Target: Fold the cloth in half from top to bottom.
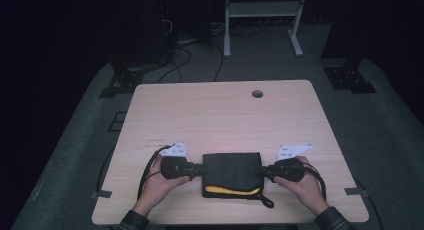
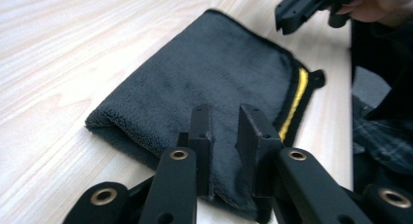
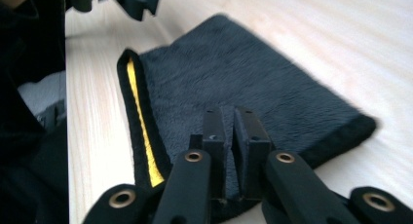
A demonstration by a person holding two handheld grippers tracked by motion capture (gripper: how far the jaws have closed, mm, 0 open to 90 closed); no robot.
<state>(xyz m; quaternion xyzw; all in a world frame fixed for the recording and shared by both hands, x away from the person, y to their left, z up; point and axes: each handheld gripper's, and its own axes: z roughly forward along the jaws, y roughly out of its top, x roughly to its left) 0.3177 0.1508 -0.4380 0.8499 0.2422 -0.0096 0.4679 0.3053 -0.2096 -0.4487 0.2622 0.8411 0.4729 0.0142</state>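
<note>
Dark folded cloth (image 1: 231,169) between left gripper (image 1: 199,168) and right gripper (image 1: 261,171), jaws nearly together.

The far half of the wooden table (image 1: 220,110) lies bare, broken by a round cable hole (image 1: 257,94) near its far edge, so a hand could pass freely there. At the near edge the folded dark towel (image 1: 232,170) sits between the left gripper (image 1: 196,169) and the right gripper (image 1: 262,171), closing that strip. Bare wood remains outside each hand.
</note>
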